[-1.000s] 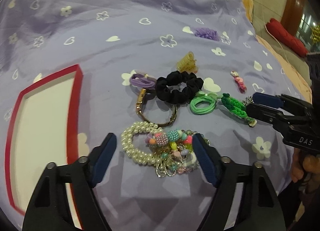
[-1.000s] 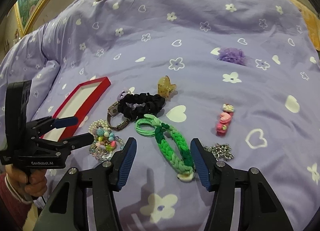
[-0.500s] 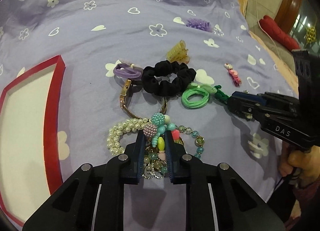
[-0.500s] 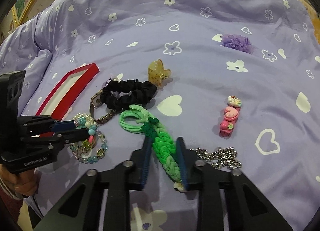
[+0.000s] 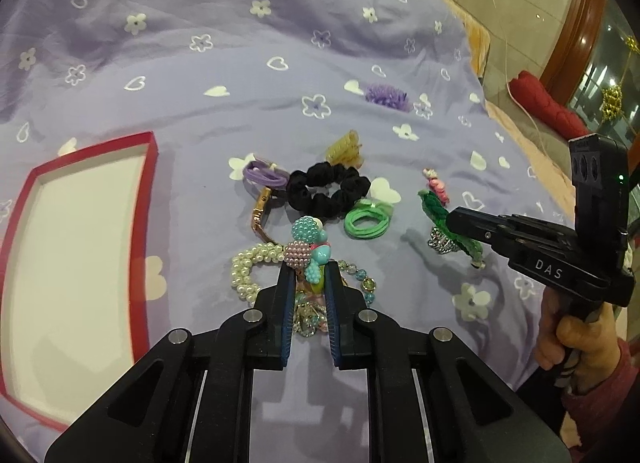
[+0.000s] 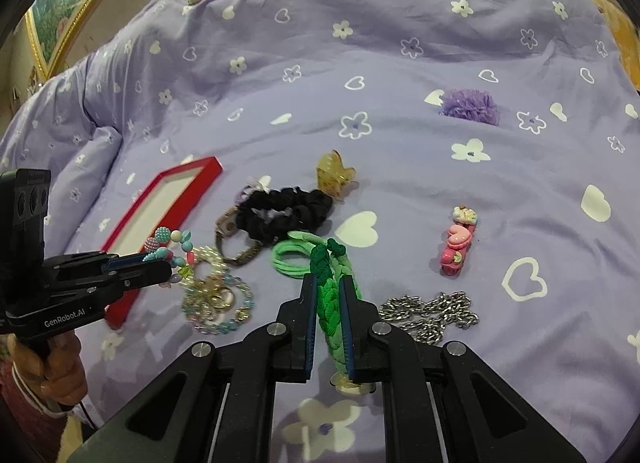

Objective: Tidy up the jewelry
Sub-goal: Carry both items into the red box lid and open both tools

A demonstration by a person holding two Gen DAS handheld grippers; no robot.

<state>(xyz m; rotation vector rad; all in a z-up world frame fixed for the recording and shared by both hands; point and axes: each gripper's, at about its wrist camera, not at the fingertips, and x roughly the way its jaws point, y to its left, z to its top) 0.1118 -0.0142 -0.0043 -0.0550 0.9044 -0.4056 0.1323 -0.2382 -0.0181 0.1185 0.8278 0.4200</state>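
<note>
Clamping one piece of jewelry in each pair of tongs above the purple bedspread.

Left wrist view: the left gripper, wide apart a second ago and closing half a second ago, now pinches the beaded bracelet between narrow jaws, its bead cluster raised higher off the pearl bracelet just left of the tips; the red tray lies well to the left, the black scrunchie ahead. Right wrist view: the right gripper, likewise open a second ago, now grips the green braided bracelet, whose dark end has lifted clear of the green hair ties ahead; the silver chain lies just right of the tips, the pink hair clip further ahead on the right.
</note>
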